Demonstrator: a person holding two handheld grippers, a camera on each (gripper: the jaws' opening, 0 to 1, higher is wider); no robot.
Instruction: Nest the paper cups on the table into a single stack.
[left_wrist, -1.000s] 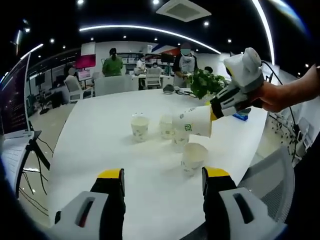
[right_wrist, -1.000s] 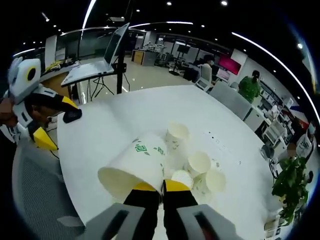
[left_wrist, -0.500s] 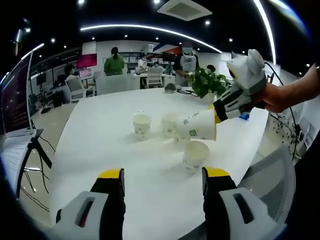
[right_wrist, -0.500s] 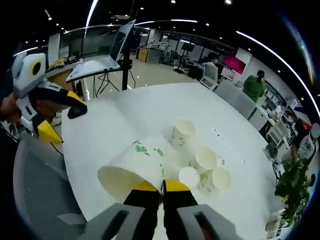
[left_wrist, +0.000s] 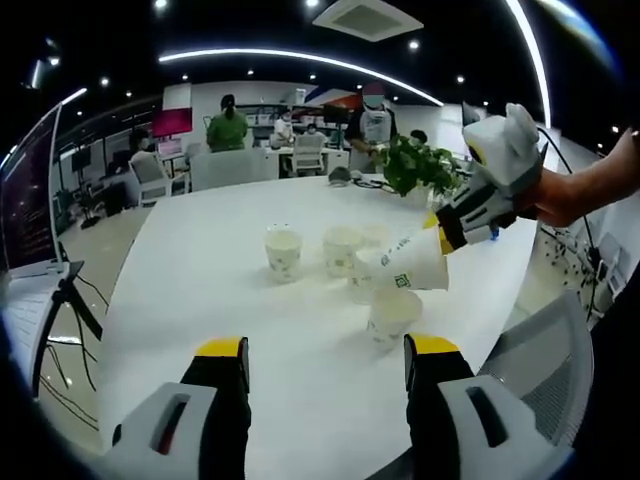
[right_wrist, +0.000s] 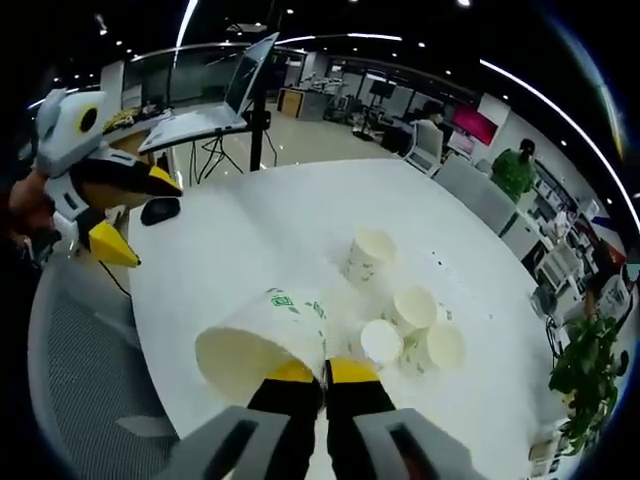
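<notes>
Ahead of my left claw (left_wrist: 325, 362), whose jaws stand wide apart with nothing between them, the white table (left_wrist: 200, 290) carries the standing cups. Left of my right claw is a lone cup (right_wrist: 368, 254); ahead of it sits a tight cluster of three (right_wrist: 412, 335). My right claw (right_wrist: 310, 373) is clamped on the rim of a tilted cup (right_wrist: 265, 340), mouth turned toward me, probably held aloft to be lowered into a standing cup.
</notes>
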